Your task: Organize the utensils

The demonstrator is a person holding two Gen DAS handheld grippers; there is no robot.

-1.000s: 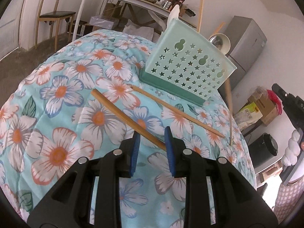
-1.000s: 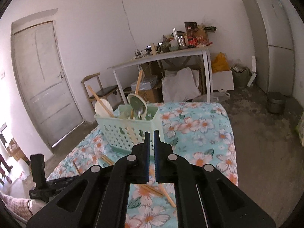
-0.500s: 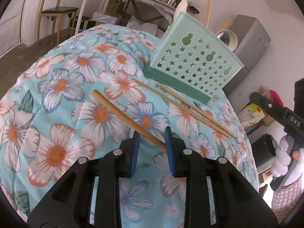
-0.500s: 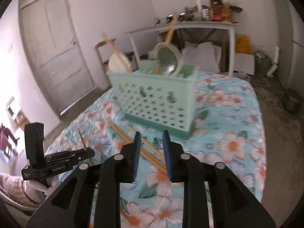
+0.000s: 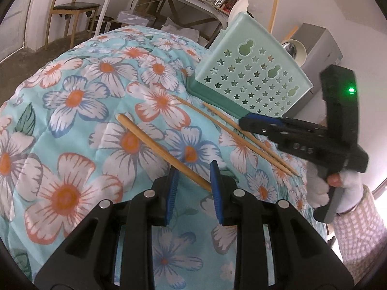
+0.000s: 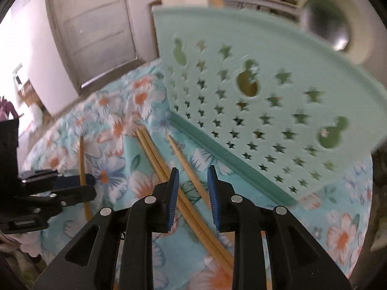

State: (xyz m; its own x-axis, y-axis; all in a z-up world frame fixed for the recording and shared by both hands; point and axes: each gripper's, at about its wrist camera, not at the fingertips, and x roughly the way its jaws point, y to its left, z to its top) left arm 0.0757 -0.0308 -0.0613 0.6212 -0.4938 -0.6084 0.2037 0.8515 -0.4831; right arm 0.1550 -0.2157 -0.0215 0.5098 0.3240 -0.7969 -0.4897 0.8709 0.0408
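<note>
Chopsticks [image 5: 244, 137]: slender, tan wood, tapered.

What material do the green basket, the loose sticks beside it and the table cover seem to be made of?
Green basket: probably moulded plastic, matte mint with a darker base; its star and gourd holes are cleanly cut.
Sticks: likely wood or bamboo, a plain light tan without shine; they look like chopsticks.
Table cover: soft cloth, seemingly quilted, printed with flowers; it shows folds and puckers.

hand-held gripper [image 5: 193, 188]: black frame | blue pads | silver screws | white glove [image 5: 316, 193] | checked sleeve [image 5: 362, 217]
</note>
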